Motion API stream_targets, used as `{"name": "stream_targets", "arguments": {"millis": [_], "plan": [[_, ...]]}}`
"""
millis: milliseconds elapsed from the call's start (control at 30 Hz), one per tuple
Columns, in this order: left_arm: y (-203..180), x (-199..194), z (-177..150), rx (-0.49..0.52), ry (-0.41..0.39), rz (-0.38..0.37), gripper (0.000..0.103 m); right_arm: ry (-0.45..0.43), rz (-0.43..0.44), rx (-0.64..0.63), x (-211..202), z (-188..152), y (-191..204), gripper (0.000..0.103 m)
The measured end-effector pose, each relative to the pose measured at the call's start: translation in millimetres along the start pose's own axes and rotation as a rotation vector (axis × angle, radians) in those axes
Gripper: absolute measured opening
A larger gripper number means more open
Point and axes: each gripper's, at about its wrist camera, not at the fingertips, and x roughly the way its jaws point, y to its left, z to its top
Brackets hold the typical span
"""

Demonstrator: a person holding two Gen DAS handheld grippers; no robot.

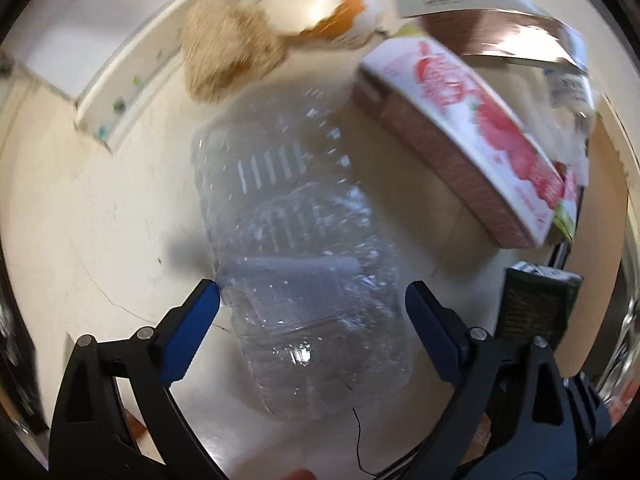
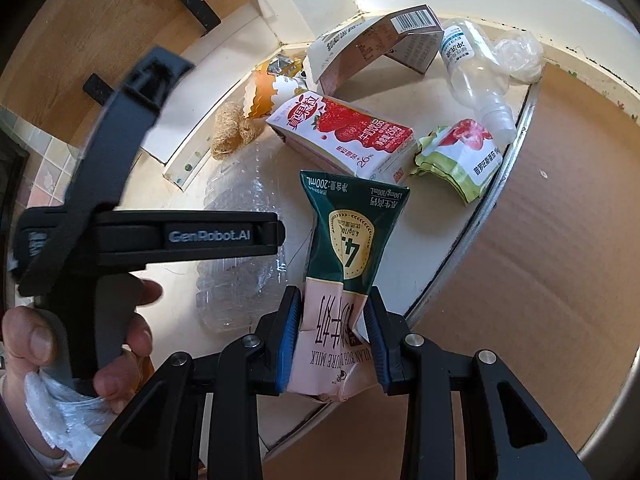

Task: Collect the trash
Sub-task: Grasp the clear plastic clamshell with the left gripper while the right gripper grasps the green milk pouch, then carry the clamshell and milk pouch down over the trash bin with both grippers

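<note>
The trash lies on a pale table top (image 2: 188, 324), pushed toward the corner by a white window frame (image 2: 304, 4). Nearest to the person is a crushed clear plastic bottle (image 1: 304, 280), lying flat. The left gripper (image 1: 312, 300) points down over it with its jaws wide apart, one blue pad on each side of the bottle. The left pad looks to be just at the bottle's edge, but they do not press it, so I judge this pick-up is only starting.

The right gripper (image 2: 332, 336) is clamped on a green and pink milk carton (image 2: 344, 280), already squashed and held up above the table edge, with a brown cardboard surface (image 2: 540, 260) behind it. Whether that is the collecting box, I cannot tell.

Much is left on the table: a red strawberry milk carton (image 2: 340, 136) just behind the bottle, a crumpled green and white pouch (image 2: 460, 160), a small clear bottle with a white cap (image 2: 476, 76), an open brown cardboard sleeve (image 2: 380, 44), an orange wrapper (image 2: 272, 92), a pale fibrous scrubber (image 2: 230, 130) and a crumpled clear film (image 2: 520, 56). So the task seems to be at an early stage: one piece in hand, one about to be taken.
</note>
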Motion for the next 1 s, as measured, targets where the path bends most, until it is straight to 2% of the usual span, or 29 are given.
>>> {"name": "stream_targets", "arguments": {"millis": [67, 200, 433, 467, 767, 1000], "plan": [[6.2, 5.4, -0.2, -0.032, 0.020, -0.031, 0.094, -0.001, 0.001, -0.001, 0.0, -0.3, -0.2, 0.032], [8.9, 6.4, -2.7, -0.043, 0.015, -0.043, 0.092, -0.003, 0.005, 0.001, -1.0, -0.7, -2.1, 0.032], [6.9, -1.2, -12.1, -0.026, -0.019, -0.037, 0.082, -0.009, -0.006, -0.010, -1.4, -1.0, -0.9, 0.032], [7.4, -3.5, -11.8, -0.021, -0.028, -0.034, 0.078, -0.010, -0.012, -0.015, -1.4, -1.2, 0.6, 0.032], [16.9, -33.9, -30.9, 0.009, -0.086, -0.059, 0.078, -0.042, -0.029, -0.031, -9.5, -6.8, 18.6, 0.031], [43.6, -66.2, -63.9, 0.040, -0.146, -0.100, 0.078, -0.061, -0.040, -0.058, -21.6, -21.5, 51.6, 0.031]]}}
